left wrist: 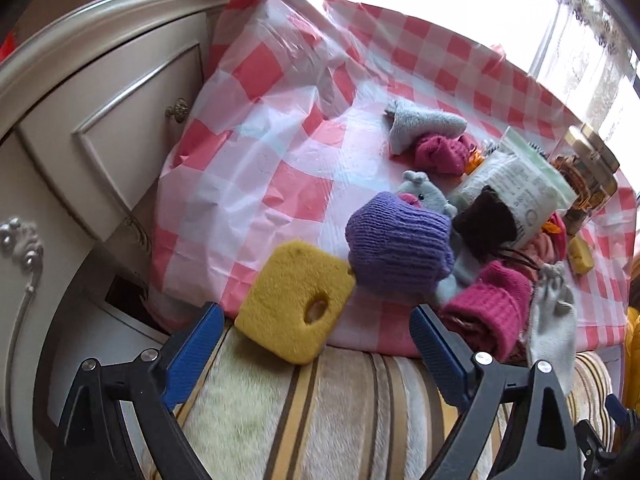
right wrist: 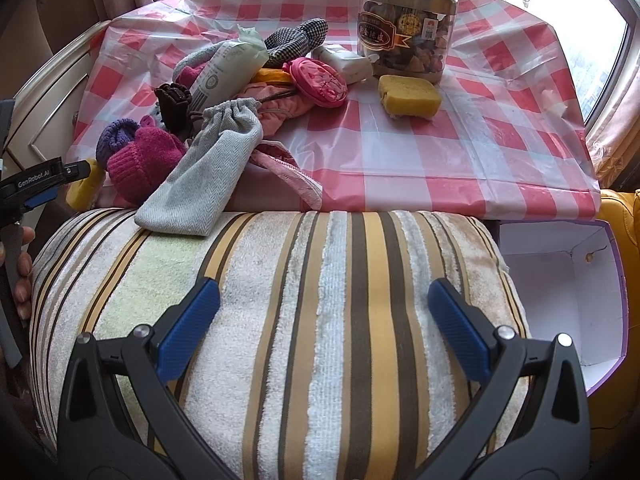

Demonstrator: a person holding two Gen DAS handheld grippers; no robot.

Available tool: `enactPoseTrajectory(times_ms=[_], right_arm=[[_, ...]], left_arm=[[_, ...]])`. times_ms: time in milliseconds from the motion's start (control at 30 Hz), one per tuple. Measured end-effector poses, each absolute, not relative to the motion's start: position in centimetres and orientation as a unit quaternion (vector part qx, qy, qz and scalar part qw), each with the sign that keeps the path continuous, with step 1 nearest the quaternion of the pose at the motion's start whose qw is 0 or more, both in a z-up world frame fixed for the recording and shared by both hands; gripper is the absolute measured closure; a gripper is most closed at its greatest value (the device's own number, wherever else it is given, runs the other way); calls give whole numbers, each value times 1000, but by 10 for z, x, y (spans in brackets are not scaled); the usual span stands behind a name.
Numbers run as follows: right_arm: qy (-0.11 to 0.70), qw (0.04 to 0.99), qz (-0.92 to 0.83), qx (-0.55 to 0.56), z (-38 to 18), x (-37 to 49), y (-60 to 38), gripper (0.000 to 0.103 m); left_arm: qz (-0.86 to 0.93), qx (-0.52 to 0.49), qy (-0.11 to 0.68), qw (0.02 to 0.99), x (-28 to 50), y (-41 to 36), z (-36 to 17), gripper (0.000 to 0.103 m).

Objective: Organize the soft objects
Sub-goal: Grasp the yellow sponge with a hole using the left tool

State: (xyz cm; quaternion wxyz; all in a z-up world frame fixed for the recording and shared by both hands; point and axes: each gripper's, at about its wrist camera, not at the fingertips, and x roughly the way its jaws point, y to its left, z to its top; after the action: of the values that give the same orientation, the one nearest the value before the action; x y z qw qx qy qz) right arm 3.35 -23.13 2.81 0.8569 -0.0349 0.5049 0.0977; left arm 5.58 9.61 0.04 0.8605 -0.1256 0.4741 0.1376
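Note:
A yellow sponge with a hole (left wrist: 296, 300) leans over the front edge of the checked table (left wrist: 280, 128) onto a striped towel (left wrist: 320, 408). My left gripper (left wrist: 316, 332) is open just short of it, one blue pad on each side, neither touching. Right behind the sponge lie a purple knit piece (left wrist: 396, 240), a magenta knit piece (left wrist: 484, 312) and a grey drawstring pouch (left wrist: 552, 320). My right gripper (right wrist: 324, 304) hangs open over the striped towel (right wrist: 320, 280) with nothing between its fingers. A second yellow sponge (right wrist: 408, 94) sits by the jar (right wrist: 408, 20).
A cream cabinet with a knob (left wrist: 120, 100) stands left of the table. A pile holds a grey plush (left wrist: 428, 196), a dark pouch (left wrist: 484, 220), a white packet (right wrist: 224, 68) and a pink round case (right wrist: 320, 80). An open white box (right wrist: 560, 280) sits at the right.

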Motion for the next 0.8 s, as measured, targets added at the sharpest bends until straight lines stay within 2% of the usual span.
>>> enactPoseTrajectory(times_ms=[267,300,400,633,800], right_arm=[[512,852,100,-34,24,42,-229,0],[513,852,102,-31,24,43,-230,0],[514,851,105,-27,23,44,-231,0],[514,850,111,-28,22,45,-232,0],[515,848,123,-26,22,49,-235,0]], left_arm=[[115,-121,519,839,86,104,-24,8],[112,-126,522,836,88,106,-26,11],[108,-131,535,828,95,109,-35,35],[116,-104,531,833,97,101,-33,46],[130,-80,517,842,90,92,-23,49]])
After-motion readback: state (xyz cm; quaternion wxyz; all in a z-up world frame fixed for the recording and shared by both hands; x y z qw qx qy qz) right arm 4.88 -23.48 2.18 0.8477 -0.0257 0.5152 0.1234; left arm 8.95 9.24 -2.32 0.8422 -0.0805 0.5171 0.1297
